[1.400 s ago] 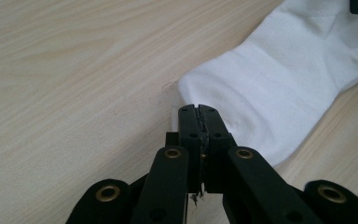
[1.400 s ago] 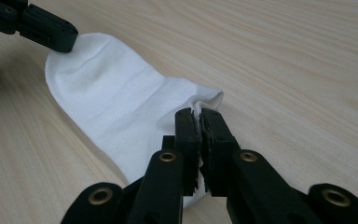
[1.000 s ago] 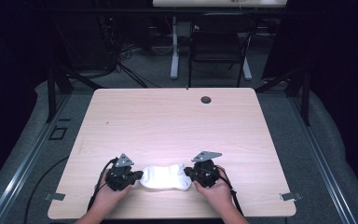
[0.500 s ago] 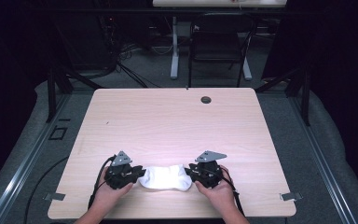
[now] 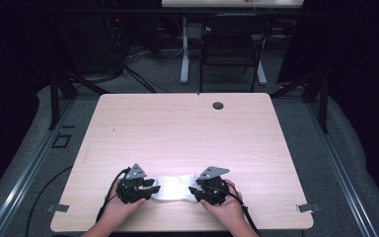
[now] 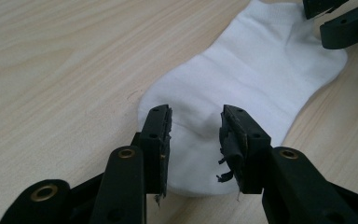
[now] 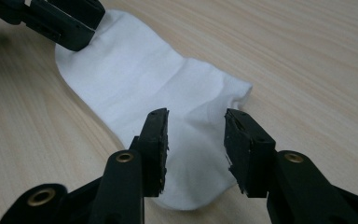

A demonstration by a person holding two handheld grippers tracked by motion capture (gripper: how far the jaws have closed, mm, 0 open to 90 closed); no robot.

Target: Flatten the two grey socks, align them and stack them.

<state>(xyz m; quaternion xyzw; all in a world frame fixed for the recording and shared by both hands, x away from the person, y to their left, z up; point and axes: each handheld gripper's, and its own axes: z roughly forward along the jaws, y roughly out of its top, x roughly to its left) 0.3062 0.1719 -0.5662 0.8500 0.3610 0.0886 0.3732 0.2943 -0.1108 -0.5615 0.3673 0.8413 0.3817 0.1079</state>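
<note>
Jaws of the left gripper (image 6: 193,140) stand parted over 1 end of the sock (image 6: 256,79), gripping nothing; the right gripper (image 7: 196,140) is likewise parted over the other end. The sock lies flat near the table's (image 5: 187,128) front edge, its long axis running straight between the 2 grippers. Each has an end directly beneath its jaws, so neither seems better placed; closing would likely pinch both ends.

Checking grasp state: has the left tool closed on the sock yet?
No, the left tool is open, its jaws apart over the white sock.
</note>
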